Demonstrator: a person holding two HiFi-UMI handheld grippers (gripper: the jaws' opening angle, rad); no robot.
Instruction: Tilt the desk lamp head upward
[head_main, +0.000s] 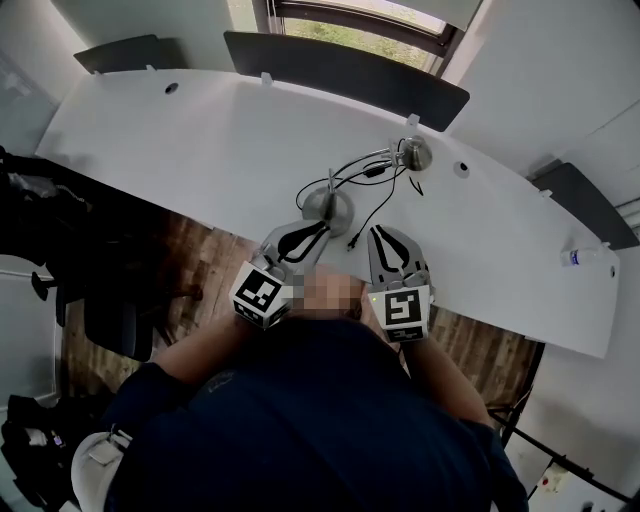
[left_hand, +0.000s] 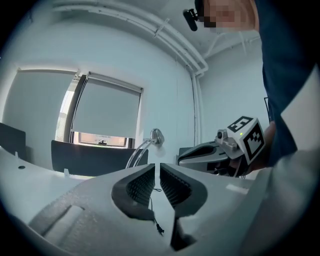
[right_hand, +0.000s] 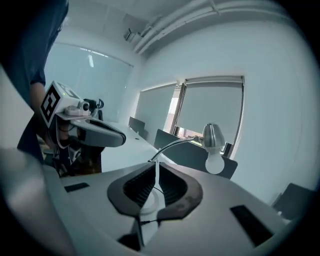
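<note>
A chrome desk lamp stands on the white table (head_main: 200, 140): round base (head_main: 328, 207), curved arm, and head (head_main: 415, 153) towards the far right. Its head (right_hand: 212, 135) points down with a white bulb (right_hand: 215, 162) showing. In the left gripper view the lamp head (left_hand: 157, 136) rises beyond the jaws. My left gripper (head_main: 320, 230) hovers right by the base, shut with nothing between its pads. My right gripper (head_main: 383, 232) sits just right of it, near the black cable (head_main: 375, 205), shut and empty too. Neither touches the lamp.
Dark panels (head_main: 340, 70) line the table's far edge below a window. A small bottle (head_main: 578, 257) lies near the right end. The front table edge runs under my grippers, with wooden floor (head_main: 200, 250) and a black chair (head_main: 110, 300) at the left.
</note>
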